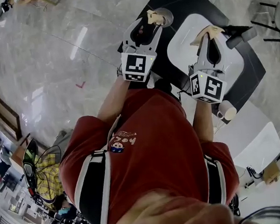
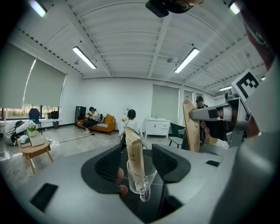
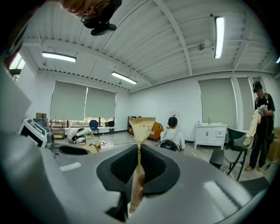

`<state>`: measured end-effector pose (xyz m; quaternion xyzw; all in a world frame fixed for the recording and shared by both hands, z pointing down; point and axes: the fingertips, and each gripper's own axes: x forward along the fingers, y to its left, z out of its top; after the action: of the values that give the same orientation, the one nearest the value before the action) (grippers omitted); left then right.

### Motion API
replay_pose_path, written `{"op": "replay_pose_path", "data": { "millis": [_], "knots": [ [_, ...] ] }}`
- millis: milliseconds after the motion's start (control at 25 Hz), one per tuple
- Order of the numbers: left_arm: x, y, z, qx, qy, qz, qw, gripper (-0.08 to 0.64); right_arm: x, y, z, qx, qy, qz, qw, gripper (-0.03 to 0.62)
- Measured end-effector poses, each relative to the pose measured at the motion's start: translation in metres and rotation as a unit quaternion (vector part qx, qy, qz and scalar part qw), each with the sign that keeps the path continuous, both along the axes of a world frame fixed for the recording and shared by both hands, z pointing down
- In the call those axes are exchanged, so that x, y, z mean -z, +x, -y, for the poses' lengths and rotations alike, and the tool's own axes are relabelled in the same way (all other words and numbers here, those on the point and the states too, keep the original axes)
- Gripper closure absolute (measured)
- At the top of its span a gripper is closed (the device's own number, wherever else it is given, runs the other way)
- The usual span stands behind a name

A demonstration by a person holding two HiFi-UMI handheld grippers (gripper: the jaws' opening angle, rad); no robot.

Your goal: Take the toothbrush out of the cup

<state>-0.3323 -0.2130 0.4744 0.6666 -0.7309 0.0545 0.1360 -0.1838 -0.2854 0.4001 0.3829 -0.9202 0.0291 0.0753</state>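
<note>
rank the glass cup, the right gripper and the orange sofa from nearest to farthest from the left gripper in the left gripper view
1. glass cup, between its open jaws, centre
2. right gripper, off right, clamping a paper packet
3. orange sofa, far back left, by the wall

A grey marble floor [image 1: 46, 54] is seen below; blinds [image 3: 83, 104] are pulled down, an orange sofa [image 2: 106, 124] is set against the white wall [image 2: 118, 98], strip lights [image 2: 84, 57] are lit overhead.
</note>
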Motion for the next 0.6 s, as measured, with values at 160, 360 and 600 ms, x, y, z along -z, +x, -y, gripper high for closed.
{"op": "replay_pose_path", "data": {
  "millis": [160,360,600],
  "knots": [
    [-0.009,0.004,0.010,-0.025,-0.007,-0.005,0.9996,0.347,-0.008,0.005,0.003,-0.021,-0.006,-0.010,1.000,0.565],
    [-0.015,0.000,0.018,-0.039,-0.012,-0.007,0.9991,0.347,-0.019,0.002,0.003,-0.036,-0.015,-0.012,0.999,0.566],
    [-0.016,0.001,0.023,-0.050,-0.006,-0.005,0.9987,0.369,-0.020,0.005,0.005,-0.053,-0.013,-0.009,0.998,0.566]
  ]
}}
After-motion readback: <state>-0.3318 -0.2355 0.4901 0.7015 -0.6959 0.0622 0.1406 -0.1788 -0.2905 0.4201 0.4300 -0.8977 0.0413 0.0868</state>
